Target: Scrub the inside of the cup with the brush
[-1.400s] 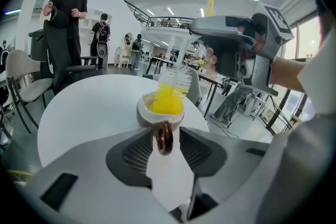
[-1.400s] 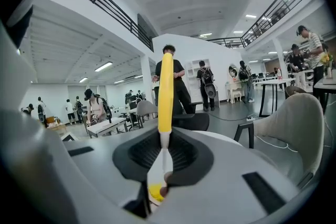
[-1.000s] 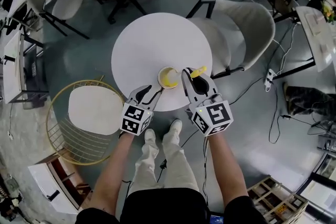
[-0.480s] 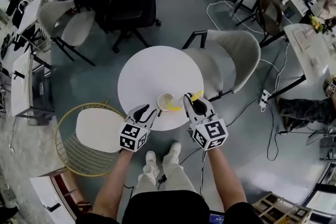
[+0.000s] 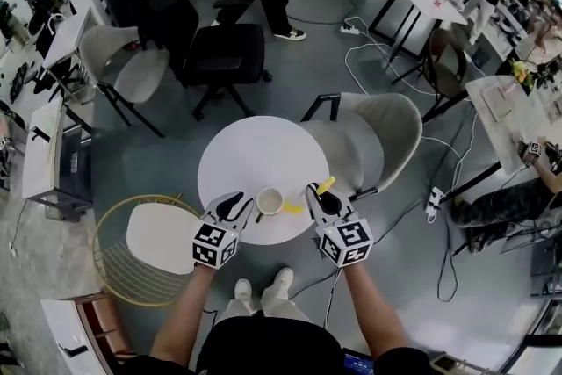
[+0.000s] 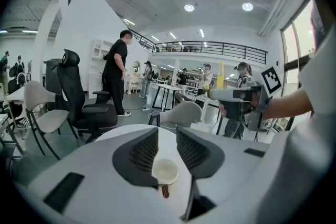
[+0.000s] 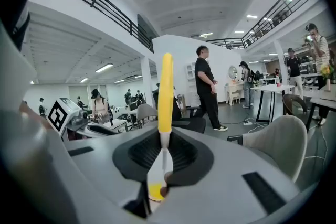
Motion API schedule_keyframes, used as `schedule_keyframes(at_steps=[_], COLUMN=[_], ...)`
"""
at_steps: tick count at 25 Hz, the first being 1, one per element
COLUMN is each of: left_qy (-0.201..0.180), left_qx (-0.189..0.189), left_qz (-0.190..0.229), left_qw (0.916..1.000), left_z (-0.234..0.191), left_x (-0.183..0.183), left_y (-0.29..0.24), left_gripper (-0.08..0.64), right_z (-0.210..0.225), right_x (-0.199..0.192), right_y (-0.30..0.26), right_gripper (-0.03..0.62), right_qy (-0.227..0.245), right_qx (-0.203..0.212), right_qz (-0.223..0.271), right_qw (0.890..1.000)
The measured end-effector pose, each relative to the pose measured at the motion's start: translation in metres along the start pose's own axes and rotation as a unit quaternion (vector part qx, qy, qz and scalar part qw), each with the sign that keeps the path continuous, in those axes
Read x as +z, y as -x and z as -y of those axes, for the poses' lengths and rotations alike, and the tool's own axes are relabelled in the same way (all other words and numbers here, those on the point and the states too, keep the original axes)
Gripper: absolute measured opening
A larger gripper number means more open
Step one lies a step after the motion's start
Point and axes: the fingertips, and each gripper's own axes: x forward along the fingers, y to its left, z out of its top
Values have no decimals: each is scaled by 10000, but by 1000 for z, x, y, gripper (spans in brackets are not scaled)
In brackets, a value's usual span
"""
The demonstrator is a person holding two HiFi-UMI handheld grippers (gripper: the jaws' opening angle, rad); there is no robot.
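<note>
Cup sits loose on the table. Left gripper is just beside the cup, jaws half-wide and just been closing on air. Right gripper, on the cup's other side, pinches the brush by its stem. Scrub now and the cup probably skids or tips.

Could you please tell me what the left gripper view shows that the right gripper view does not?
Only the left gripper view: the cup standing ungripped on the white table, seen between the parted jaws of the left gripper, which have just been closing. Only the right gripper view: the yellow-handled brush clamped upright in the right gripper. Both: a person in black standing beyond, and the opposite gripper off to one side.
</note>
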Motion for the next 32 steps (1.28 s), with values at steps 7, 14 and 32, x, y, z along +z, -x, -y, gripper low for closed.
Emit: schedule_keyframes(at_steps=[7, 14, 32], left_qy=[-189, -225, -26], left_qx=[132, 168, -420], left_qz=[222, 378, 751], left_qw=[9995, 9989, 9963], left_z=[11, 27, 63], left_x=[20, 47, 73], left_y=[-11, -11, 19], left_gripper=[63, 16, 15], right_z=[27, 47, 22], right_x=[8, 20, 25], right_y=[-4, -2, 22], right_gripper=[48, 47, 48], right_qy=[116, 43, 88], right_qx=[177, 264, 203], right_qz=[97, 144, 300], right_qw=[9997, 9995, 9993])
